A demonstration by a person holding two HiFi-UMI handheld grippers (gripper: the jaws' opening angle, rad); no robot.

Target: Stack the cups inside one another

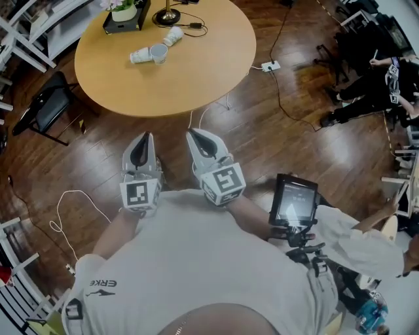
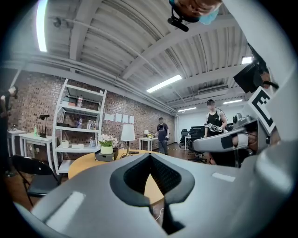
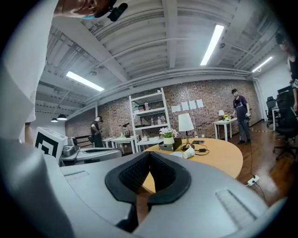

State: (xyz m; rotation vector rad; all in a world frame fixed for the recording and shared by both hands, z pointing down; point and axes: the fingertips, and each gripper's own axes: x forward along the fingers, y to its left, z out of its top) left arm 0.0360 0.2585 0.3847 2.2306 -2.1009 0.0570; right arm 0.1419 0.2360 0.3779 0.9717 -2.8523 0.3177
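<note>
Three cups lie on the far side of the round wooden table. One white cup is on its side, a bluish cup stands upright beside it, and another white cup lies further back. In the right gripper view one white cup shows lying on the table. My left gripper and right gripper are side by side over the floor, short of the table's near edge, both shut and empty. The left gripper and right gripper point level toward the table.
A flower pot in a black box and a lamp base with cables stand at the table's back. A black chair is left of the table. A power strip and cords lie on the floor. A person holds a tablet at my right.
</note>
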